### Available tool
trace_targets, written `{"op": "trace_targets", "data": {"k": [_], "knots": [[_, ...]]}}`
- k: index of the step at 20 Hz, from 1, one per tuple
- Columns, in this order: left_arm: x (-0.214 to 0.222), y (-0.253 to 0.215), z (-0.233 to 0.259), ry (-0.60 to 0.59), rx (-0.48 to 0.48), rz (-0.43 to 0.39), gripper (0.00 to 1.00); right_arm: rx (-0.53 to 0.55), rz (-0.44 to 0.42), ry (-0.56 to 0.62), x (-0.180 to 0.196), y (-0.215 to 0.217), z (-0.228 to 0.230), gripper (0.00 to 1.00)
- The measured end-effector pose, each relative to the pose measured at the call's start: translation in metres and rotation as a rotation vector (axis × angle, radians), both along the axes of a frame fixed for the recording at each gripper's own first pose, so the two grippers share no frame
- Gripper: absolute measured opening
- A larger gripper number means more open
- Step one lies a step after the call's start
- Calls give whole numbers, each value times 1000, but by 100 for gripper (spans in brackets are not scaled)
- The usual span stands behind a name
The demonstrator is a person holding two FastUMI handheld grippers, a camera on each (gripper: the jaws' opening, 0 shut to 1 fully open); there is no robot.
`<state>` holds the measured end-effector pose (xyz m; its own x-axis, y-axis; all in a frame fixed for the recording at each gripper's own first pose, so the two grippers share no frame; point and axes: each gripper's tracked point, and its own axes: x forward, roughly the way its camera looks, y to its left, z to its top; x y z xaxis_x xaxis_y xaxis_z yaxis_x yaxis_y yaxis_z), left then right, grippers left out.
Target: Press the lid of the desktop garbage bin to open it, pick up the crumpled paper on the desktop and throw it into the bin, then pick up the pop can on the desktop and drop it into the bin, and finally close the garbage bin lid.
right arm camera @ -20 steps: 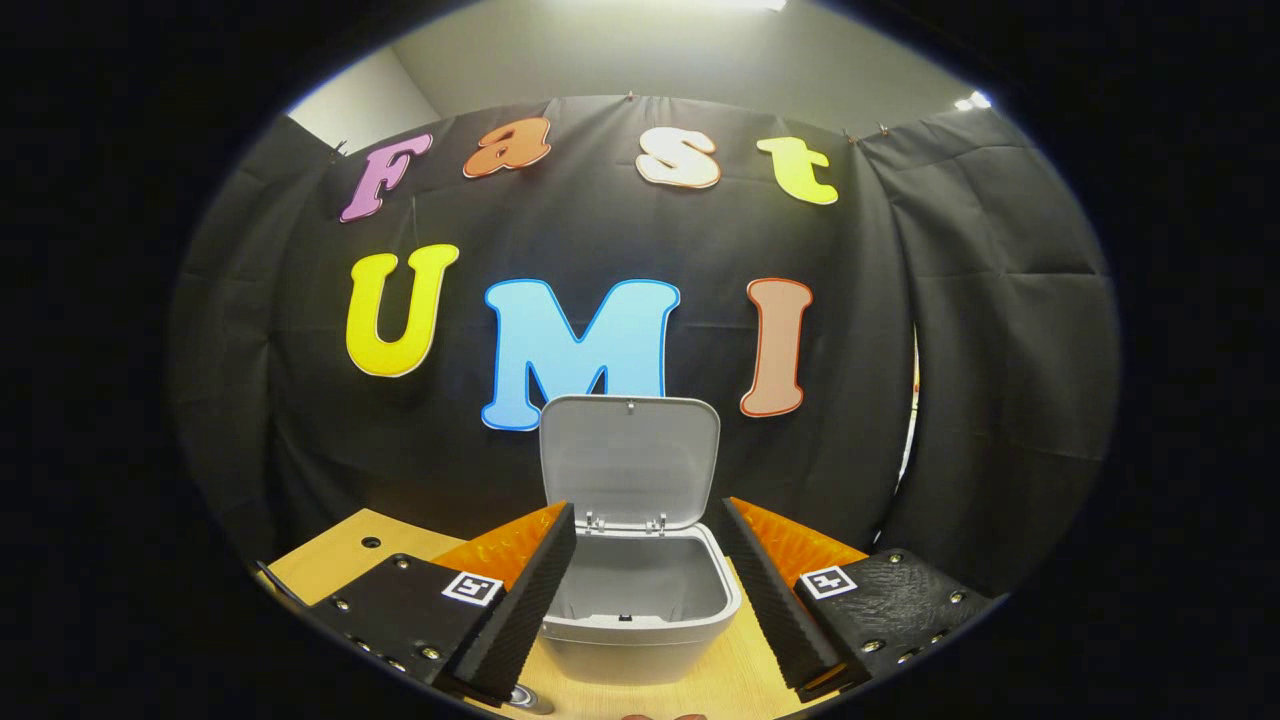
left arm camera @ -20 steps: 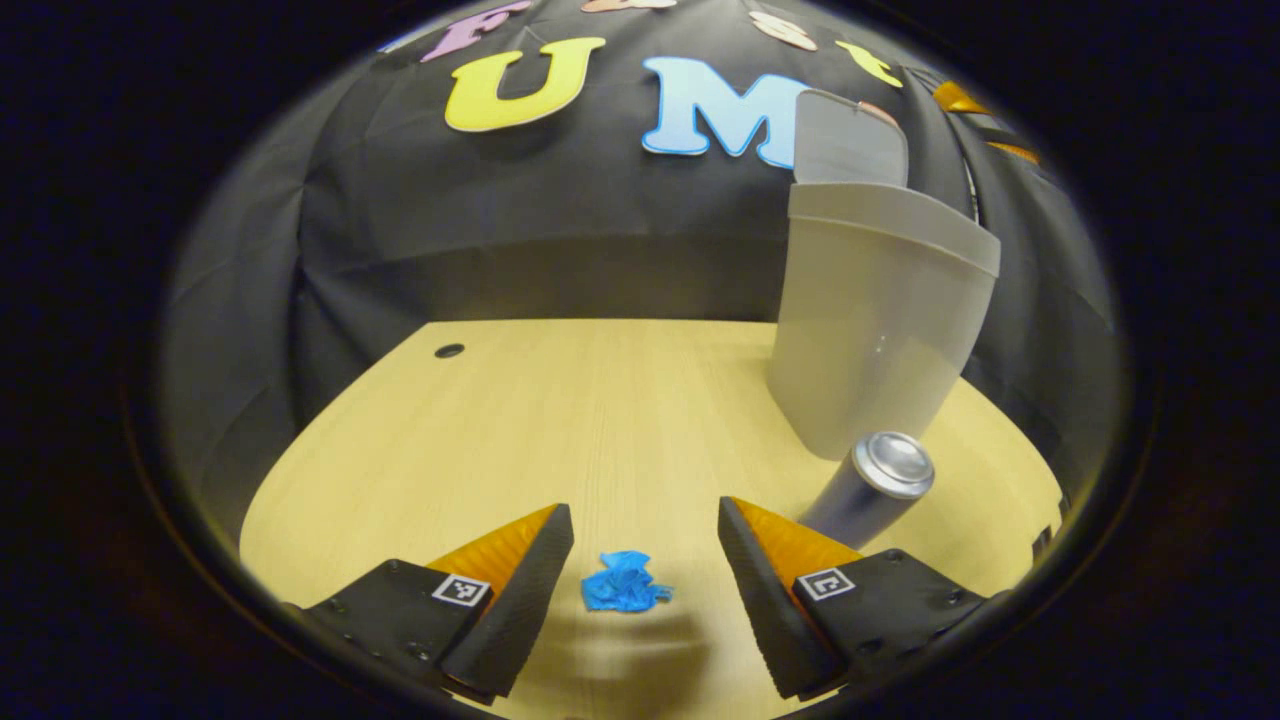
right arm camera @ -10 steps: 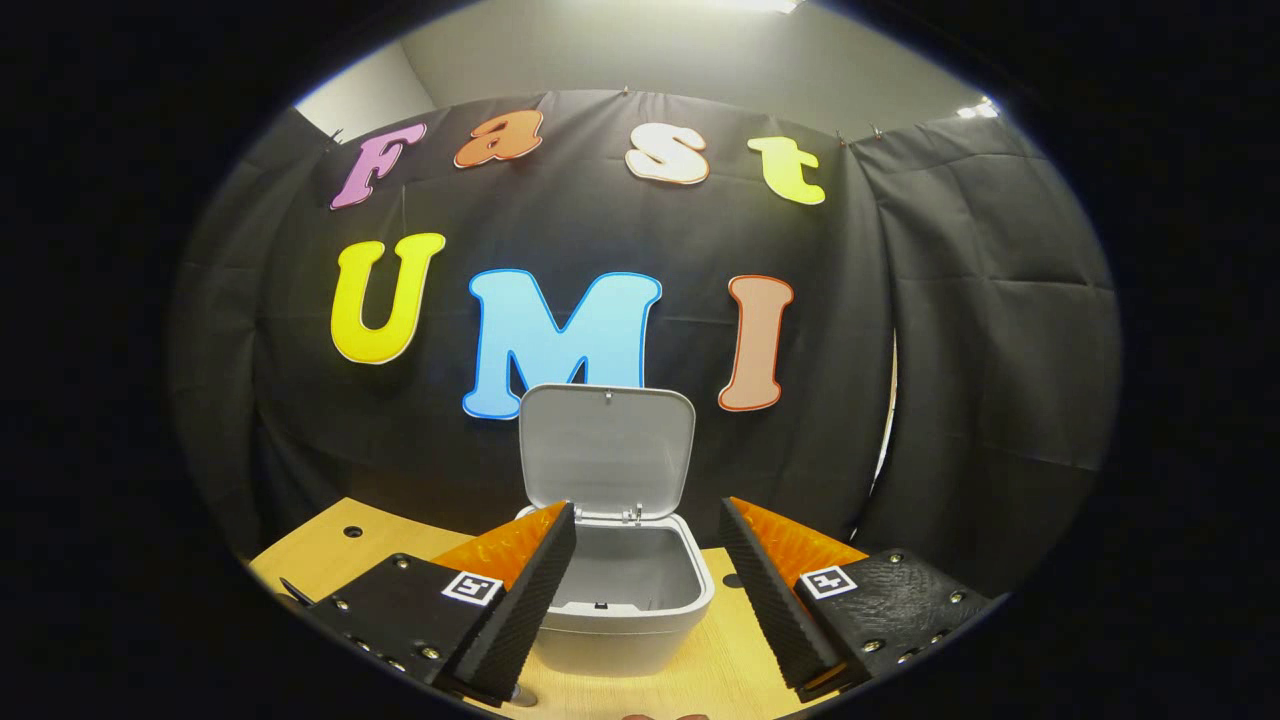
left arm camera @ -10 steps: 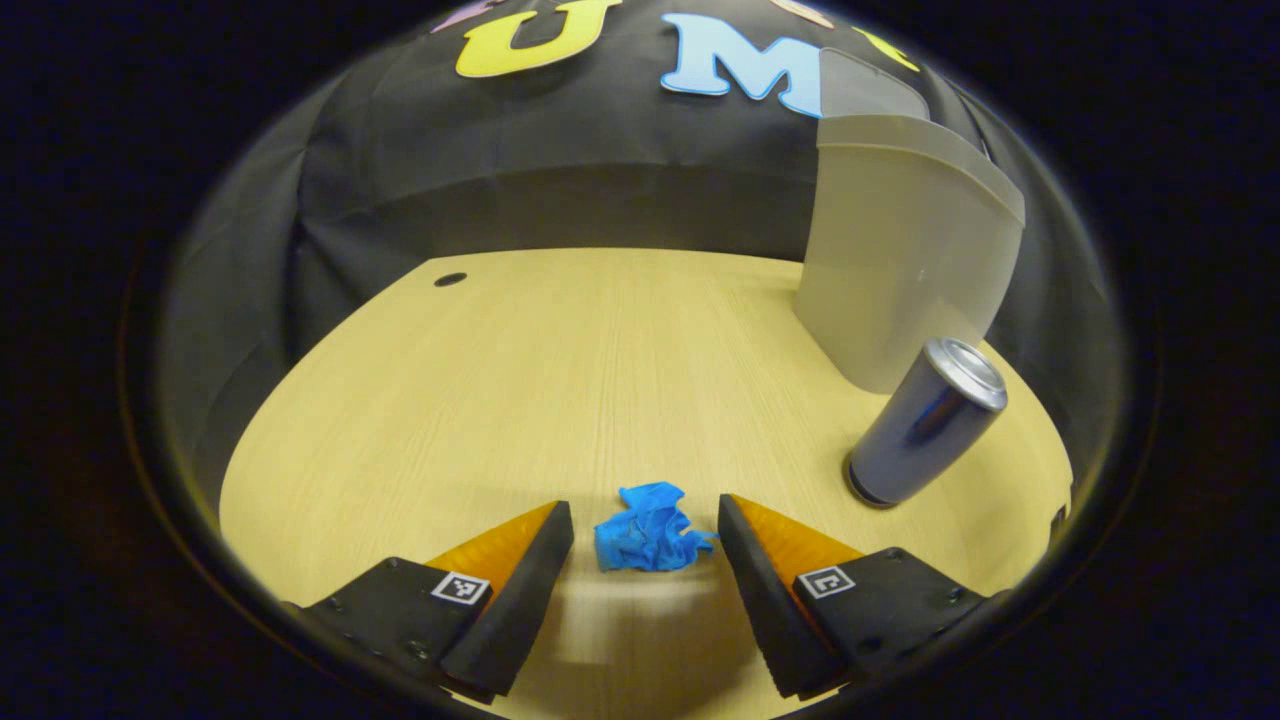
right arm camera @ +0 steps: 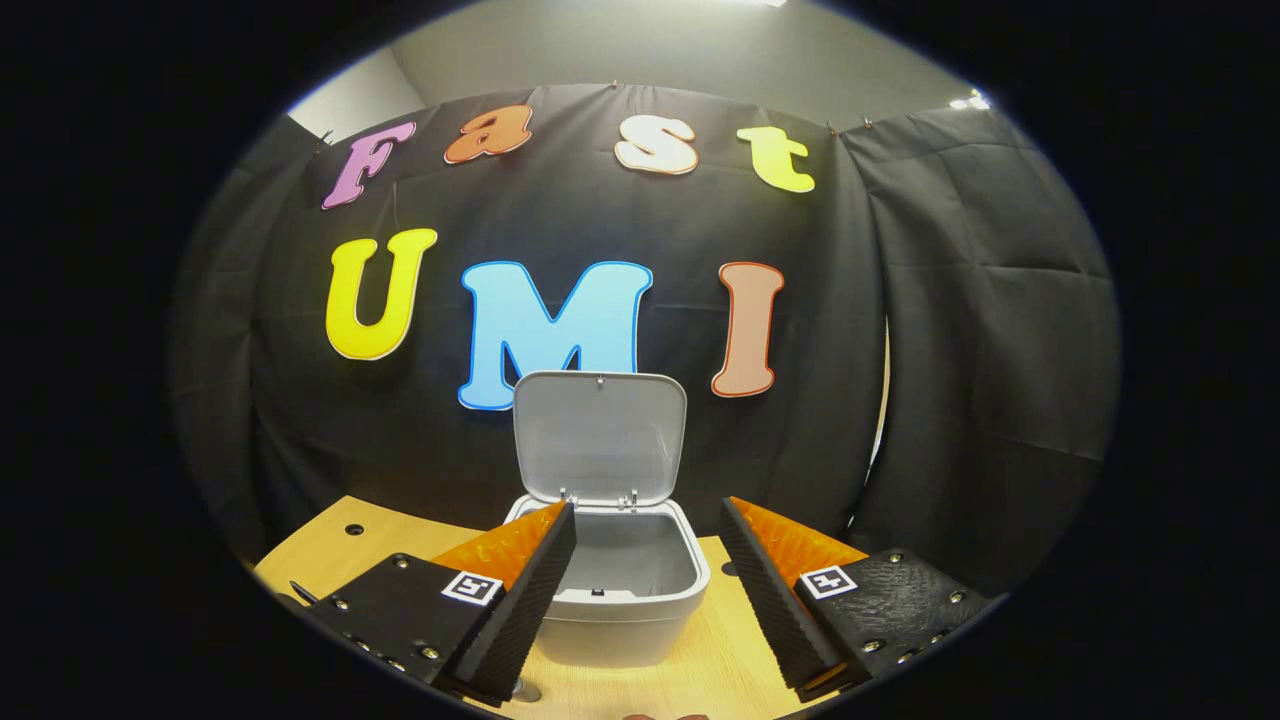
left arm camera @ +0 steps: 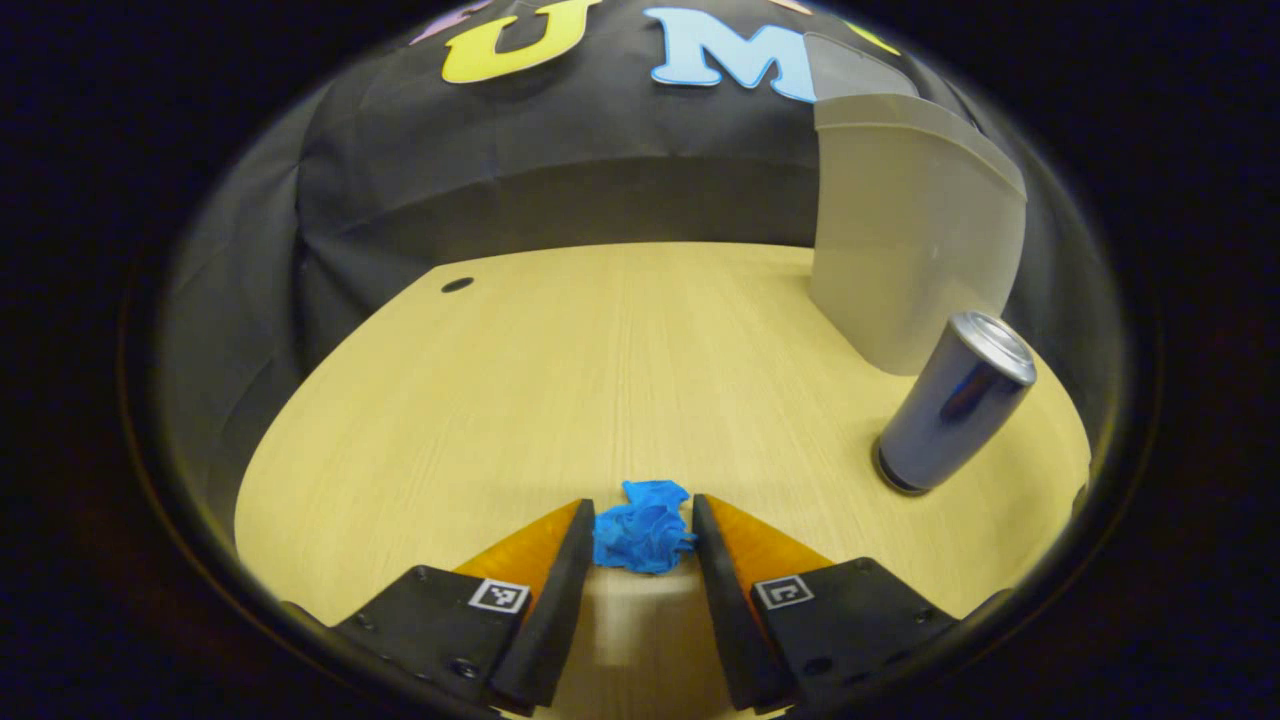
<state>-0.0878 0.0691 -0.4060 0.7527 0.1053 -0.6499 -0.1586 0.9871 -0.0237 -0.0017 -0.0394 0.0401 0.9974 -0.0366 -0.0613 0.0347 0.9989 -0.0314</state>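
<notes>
A pale wooden desktop (left arm camera: 560, 380) spreads in front of the black cloth wall (right arm camera: 1000, 350) in the left gripper view, with a small dark round hole (left arm camera: 457, 285) near its far left edge. At the far right of that view stands the grey garbage bin (left arm camera: 910, 240), seen from the side; in the right gripper view the same bin (right arm camera: 620, 610) faces the camera with its lid (right arm camera: 600, 435) raised upright on its rear hinges and the inside bare. Just in front of the bin in the left gripper view, close to it but apart, a silver pop can (left arm camera: 950, 405) stands upright on the desktop. Nearest the camera, the blue crumpled paper (left arm camera: 640, 525) lies on the wood between the tips of the left gripper (left arm camera: 642, 530), whose fingers have narrowed to the paper's sides; whether both truly press on it cannot be told. The right gripper (right arm camera: 648, 560) hangs above the near edge of the desktop, facing the bin, its ribbed fingers (right arm camera: 530, 590) spread wide with nothing between them.
</notes>
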Motion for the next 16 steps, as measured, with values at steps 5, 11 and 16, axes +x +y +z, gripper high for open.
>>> {"op": "trace_targets", "data": {"k": [5,11,16], "knots": [[1,4,0,4,15,10,39,6,7,16,0,-1,-5,93],[14,14,29,-39,18,33,41,23,1,21,-2,-7,-10,93],[40,19,73,-121,51,17,41,46,-11,20,-8,-16,-15,93]]}}
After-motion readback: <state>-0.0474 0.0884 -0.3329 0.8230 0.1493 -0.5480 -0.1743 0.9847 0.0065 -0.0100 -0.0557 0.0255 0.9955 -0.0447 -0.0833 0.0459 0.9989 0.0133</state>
